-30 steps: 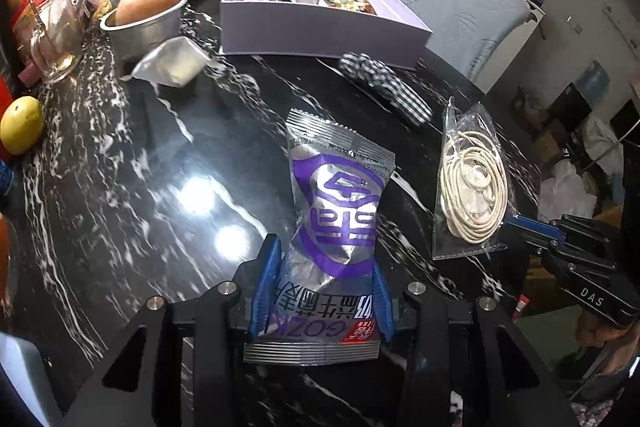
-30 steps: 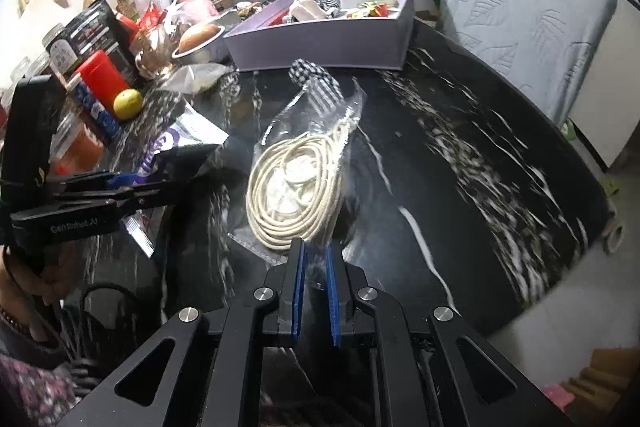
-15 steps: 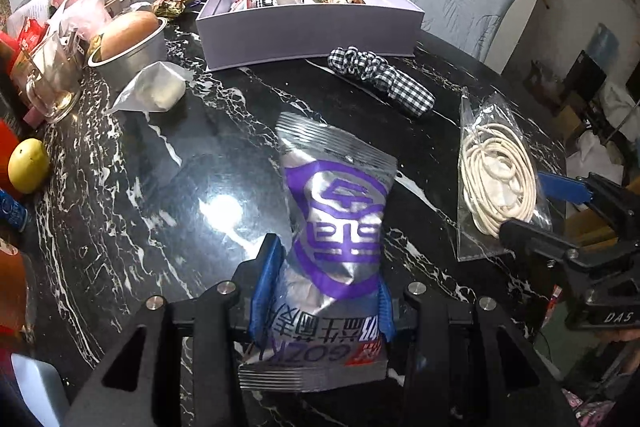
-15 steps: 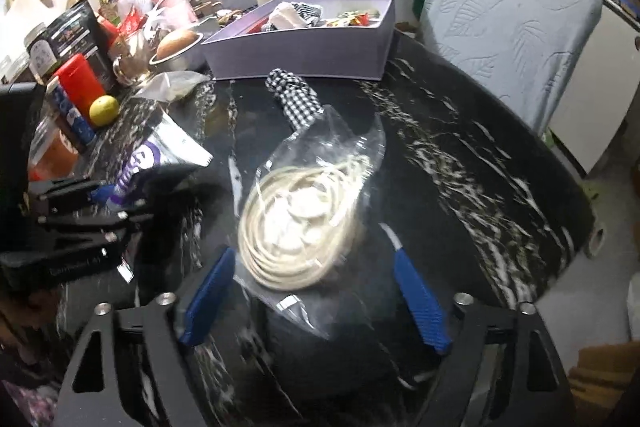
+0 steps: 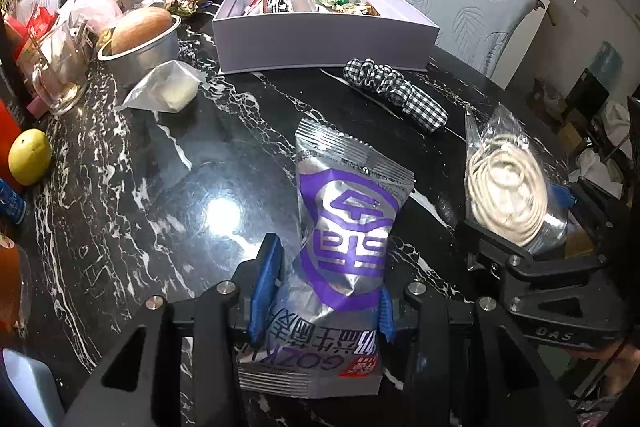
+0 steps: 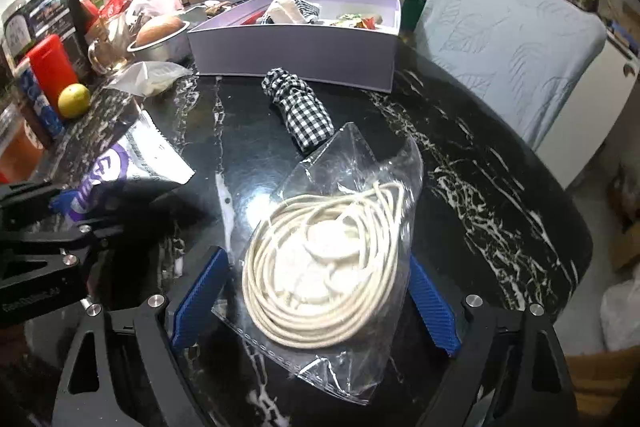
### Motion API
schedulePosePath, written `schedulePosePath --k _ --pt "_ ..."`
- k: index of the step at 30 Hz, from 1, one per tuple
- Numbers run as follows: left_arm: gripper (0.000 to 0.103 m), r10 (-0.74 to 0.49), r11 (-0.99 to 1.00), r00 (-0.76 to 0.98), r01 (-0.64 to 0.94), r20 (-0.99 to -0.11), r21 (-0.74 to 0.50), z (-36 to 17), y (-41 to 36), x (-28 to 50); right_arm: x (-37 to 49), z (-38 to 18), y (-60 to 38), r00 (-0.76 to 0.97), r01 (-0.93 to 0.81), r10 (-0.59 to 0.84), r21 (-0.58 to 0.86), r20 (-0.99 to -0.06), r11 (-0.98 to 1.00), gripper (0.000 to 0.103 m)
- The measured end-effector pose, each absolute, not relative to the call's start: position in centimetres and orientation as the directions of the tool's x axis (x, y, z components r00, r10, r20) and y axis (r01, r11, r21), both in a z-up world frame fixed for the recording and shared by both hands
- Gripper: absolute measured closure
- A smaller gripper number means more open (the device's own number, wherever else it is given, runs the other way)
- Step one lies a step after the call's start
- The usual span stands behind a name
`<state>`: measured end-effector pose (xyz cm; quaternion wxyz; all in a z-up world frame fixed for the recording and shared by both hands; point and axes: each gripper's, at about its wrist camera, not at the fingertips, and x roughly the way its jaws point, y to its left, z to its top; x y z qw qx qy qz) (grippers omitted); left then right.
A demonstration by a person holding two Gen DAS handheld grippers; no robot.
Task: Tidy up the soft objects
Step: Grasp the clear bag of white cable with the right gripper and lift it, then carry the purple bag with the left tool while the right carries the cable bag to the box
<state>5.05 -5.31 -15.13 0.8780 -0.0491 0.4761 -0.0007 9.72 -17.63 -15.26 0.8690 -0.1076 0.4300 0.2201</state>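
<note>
Two claws busy, both after soft stuff on the black marble table.

Left wrist view first. Left claw pinching a silver-and-purple snack packet low down, blue pads pressed into both sides, the rest of the packet sticking out ahead of the fingers. Farther ahead: checkered scrunchie loose on the tabletop, and beyond it the open lavender box already stocked with another checkered piece, something white and a few wrapped candies. Ahead to the left, a small clear bag with something white, just short of a metal bowl with a bun; yellow fruit far off left. Off to the right, the other claw around a coil of cream cord in a clear bag.

Right wrist view. Right claw spread wide, jaws just been opening, blue pads standing either side of the bagged cord with gaps showing, so not pressing on it. Bag lying between the fingers on the table. Scrunchie straight ahead past the bag, box behind that. Snack packet off to the left in the other claw.

Progress guess: partway. Some items boxed; packet gripped but not boxed; cord bag lined up for a grab; scrunchie and the small white bag untouched.
</note>
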Motion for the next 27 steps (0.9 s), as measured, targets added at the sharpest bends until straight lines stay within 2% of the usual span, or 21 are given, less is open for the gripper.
schedulePosePath --k 1,3,5,6,7,11,17,27 --pt "0.061 -0.046 0.995 0.548 -0.046 -0.835 -0.085 -15.1 -5.4 5.1 9.7 -15.3 -17.5 0.545 -0.471 0.276 -0.018 -0.792 0.882 0.024" --pt "0.061 -0.052 0.995 0.551 -0.045 -0.833 -0.092 -15.2 -5.4 5.2 9.6 -15.1 -17.6 0.547 -0.475 0.284 -0.013 -0.787 0.88 0.03" --pt "0.061 -0.069 0.993 0.562 -0.044 -0.824 -0.113 -15.2 -5.2 5.3 9.4 -15.0 -17.7 0.551 -0.489 0.298 -0.012 -0.779 0.872 0.041" --pt "0.061 -0.073 0.992 0.565 -0.047 -0.822 -0.121 -15.2 -5.0 5.4 9.3 -15.0 -17.7 0.556 -0.49 0.301 -0.012 -0.775 0.872 0.043" --pt "0.061 -0.077 0.991 0.565 -0.047 -0.822 -0.125 -15.2 -5.0 5.4 9.3 -15.0 -17.9 0.559 -0.487 0.306 -0.007 -0.771 0.873 0.052" --pt "0.067 -0.097 0.987 0.566 -0.053 -0.819 -0.153 -15.0 -4.9 5.6 9.3 -14.7 -18.9 0.547 -0.487 0.338 0.037 -0.766 0.872 0.061" --pt "0.067 -0.113 0.987 0.609 -0.025 -0.785 -0.161 -13.2 -5.3 5.3 9.7 -14.2 -20.4 0.481 -0.483 0.437 0.186 -0.76 0.856 0.07" --pt "0.067 -0.124 0.988 0.657 0.009 -0.743 -0.157 -10.9 -5.8 5.2 8.1 -12.8 -21.3 0.49 -0.486 0.472 0.219 -0.733 0.846 0.074"
